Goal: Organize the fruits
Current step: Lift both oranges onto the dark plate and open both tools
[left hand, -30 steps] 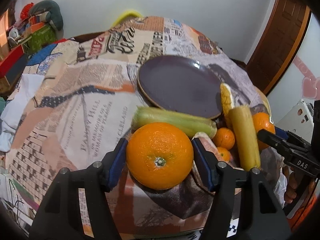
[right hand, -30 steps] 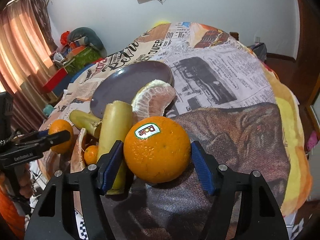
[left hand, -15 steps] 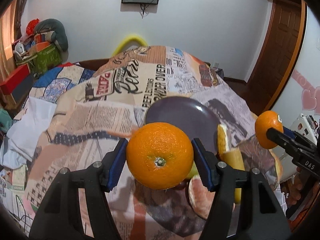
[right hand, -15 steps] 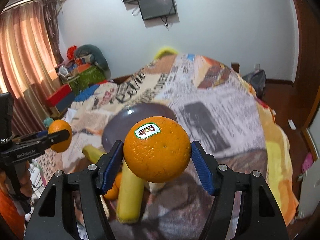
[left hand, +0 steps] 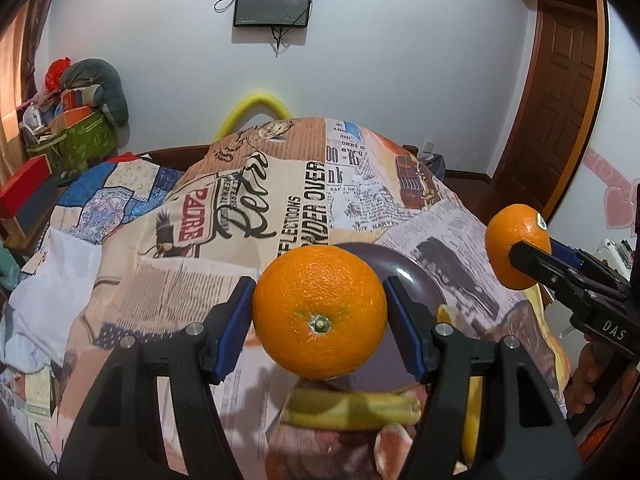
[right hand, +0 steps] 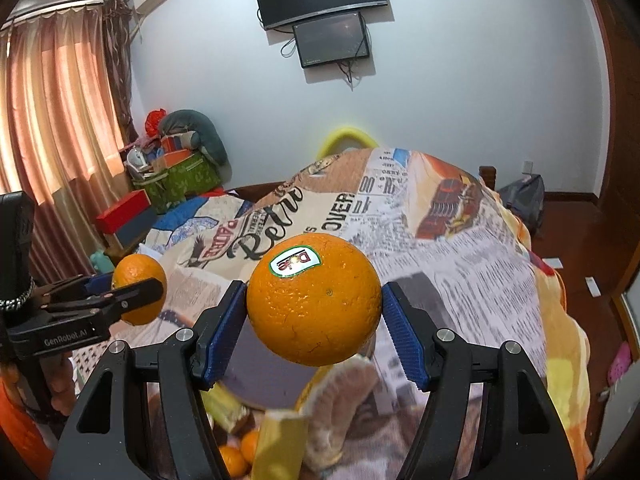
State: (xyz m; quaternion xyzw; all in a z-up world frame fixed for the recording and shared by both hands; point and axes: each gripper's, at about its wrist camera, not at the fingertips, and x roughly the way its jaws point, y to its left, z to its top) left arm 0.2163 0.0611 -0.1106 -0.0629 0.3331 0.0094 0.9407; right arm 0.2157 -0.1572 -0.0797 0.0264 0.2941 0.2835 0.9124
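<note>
My left gripper (left hand: 320, 314) is shut on a plain orange (left hand: 320, 312), held in the air above the bed. My right gripper (right hand: 314, 314) is shut on an orange with a sticker (right hand: 314, 298), also lifted. Each gripper shows in the other's view: the right one (left hand: 516, 250) at the right edge, the left one (right hand: 138, 292) at the left. Below lies a dark purple plate (left hand: 412, 280) on the patterned bedspread (left hand: 160, 280). Near the front edge lie corn cobs (left hand: 352, 410), a peeled pomelo (right hand: 344, 400) and small tangerines (right hand: 240, 454).
Stacked boxes and bags (right hand: 176, 168) stand by the curtain (right hand: 60, 120) at the left. Two screens (right hand: 324, 16) hang on the far wall. A wooden door (left hand: 560, 120) is at the right. A person's hand (left hand: 592, 372) holds the right gripper's handle.
Both grippers have risen off the fruit pile with their oranges and tilted up, so the plate and fruit have slid down the frames and the wall and screens have come into view.
</note>
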